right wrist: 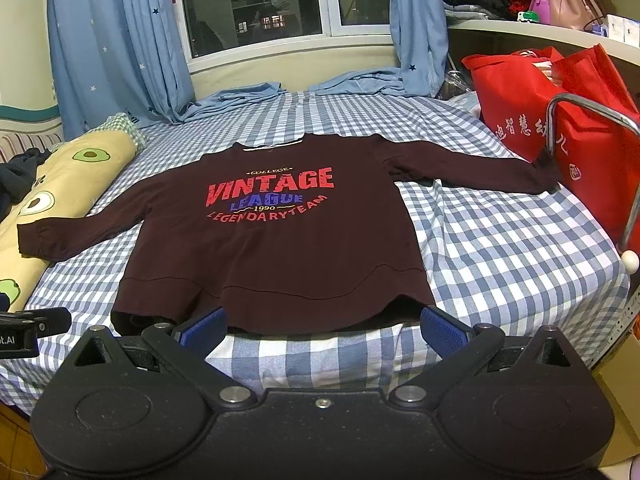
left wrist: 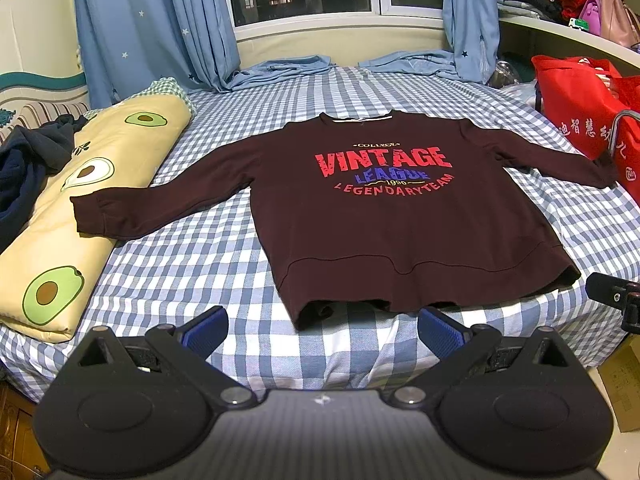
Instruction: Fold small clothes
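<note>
A dark maroon sweatshirt (left wrist: pixel 360 232) with red and blue "VINTAGE LEAGUE" lettering lies flat and face up on the blue-and-white checked bed (left wrist: pixel 200 256), both sleeves spread out to the sides. My left gripper (left wrist: pixel 322 330) hovers open just short of the hem, nothing between its blue pads (left wrist: pixel 206 328). In the right wrist view the same sweatshirt (right wrist: pixel 264 248) fills the middle, and my right gripper (right wrist: pixel 322 330) is open at the hem's near edge, blue pads (right wrist: pixel 442 332) wide apart. The left sleeve cuff (left wrist: pixel 96 216) rests against a rolled quilt.
A yellow avocado-print quilt roll (left wrist: pixel 80 208) lies along the bed's left side with dark clothing (left wrist: pixel 20 176) on it. Red bags (right wrist: pixel 560 128) and a metal rail (right wrist: pixel 632 184) stand at the right. Blue curtains (left wrist: pixel 160 20) and a window are behind the bed.
</note>
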The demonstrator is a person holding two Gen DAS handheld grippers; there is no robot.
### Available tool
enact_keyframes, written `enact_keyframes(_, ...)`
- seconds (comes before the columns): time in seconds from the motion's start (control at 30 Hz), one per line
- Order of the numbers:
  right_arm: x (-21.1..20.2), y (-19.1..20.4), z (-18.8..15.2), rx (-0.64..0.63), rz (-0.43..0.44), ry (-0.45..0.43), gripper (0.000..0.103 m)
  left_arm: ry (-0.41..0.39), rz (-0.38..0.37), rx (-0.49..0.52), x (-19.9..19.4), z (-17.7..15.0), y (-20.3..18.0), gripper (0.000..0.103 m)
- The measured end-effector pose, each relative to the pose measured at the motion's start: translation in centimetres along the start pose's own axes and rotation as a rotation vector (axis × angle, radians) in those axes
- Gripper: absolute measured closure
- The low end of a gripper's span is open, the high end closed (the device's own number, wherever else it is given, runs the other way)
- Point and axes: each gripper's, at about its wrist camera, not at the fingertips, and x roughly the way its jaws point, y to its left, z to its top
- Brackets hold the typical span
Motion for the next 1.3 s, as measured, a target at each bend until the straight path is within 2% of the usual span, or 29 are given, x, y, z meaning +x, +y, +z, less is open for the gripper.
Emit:
enact_keyframes(0.97,0.1,0.1,0.2,0.026,-0.003,0.006,0.0,0.017,0.005,0.001,1.0,-0.4,0.4,0.001)
enact_keyframes(1.07,0.4,0.1,0.4,0.036,-0.006,0.019,0.0,0.042,0.019,0.002,1.4,-0.3,0.5,0.001)
enact_keyframes(1.2,0.8,0.1,0.9,0.063,0.01,0.029,0.0,0.121,0.035,0.01,2.5,0.2,0.8,0.001)
enact_keyframes(1.3,1.0,0.6,1.7,0.061,-0.011,0.043,0.0,0.171,0.042,0.003,3.3,0.9,1.2,0.001)
